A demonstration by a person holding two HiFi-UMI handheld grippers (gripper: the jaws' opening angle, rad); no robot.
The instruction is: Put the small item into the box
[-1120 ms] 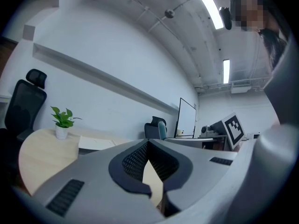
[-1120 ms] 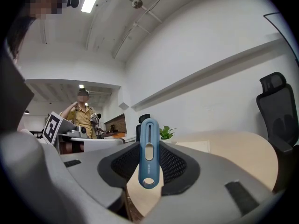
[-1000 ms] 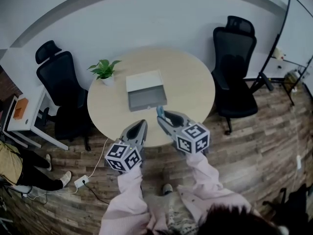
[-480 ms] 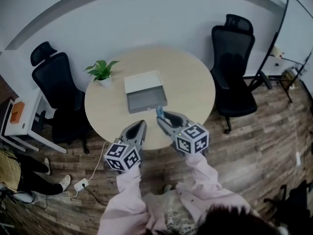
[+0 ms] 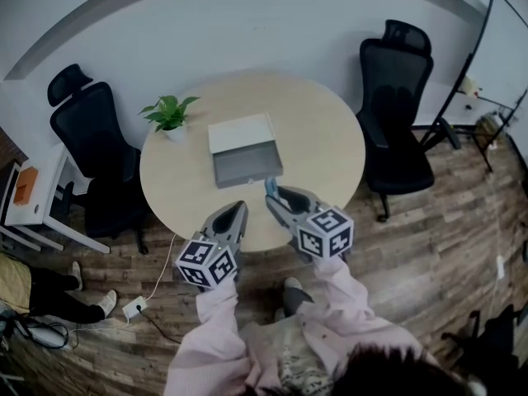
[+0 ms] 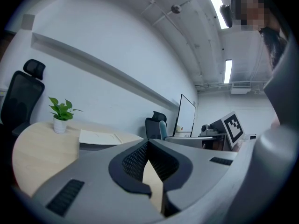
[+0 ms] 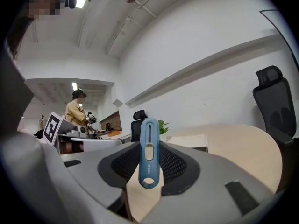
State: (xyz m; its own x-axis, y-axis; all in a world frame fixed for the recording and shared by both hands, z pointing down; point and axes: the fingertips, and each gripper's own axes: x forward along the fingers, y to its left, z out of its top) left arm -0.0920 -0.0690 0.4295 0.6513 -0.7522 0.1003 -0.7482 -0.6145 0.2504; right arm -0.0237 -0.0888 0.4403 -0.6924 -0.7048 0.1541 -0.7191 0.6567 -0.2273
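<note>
The right tongs (image 5: 273, 193) are gripping the small blue item (image 7: 149, 154), a slim slotted piece that is standing upright between the pads, with its top end projecting above them. In the head view the item is sitting at the tong tips, over the lower part of the round desk (image 5: 322, 143) and near the lower right corner of the box (image 5: 247, 165).

The left tongs (image 5: 240, 208) are closed tip to tip with nothing between them. They are hanging over the desk's lower edge, just left of the right tongs.

The box is lying open at mid-desk, with its white lid (image 5: 240, 132) resting flat on the upper side.

The desk surface to the right of the box is lying bare out to the rim. A potted plant (image 5: 169, 115) is standing near the upper left edge. The left chair (image 5: 89, 139) and the right chair (image 5: 398, 106) are standing off the desk's two sides.
</note>
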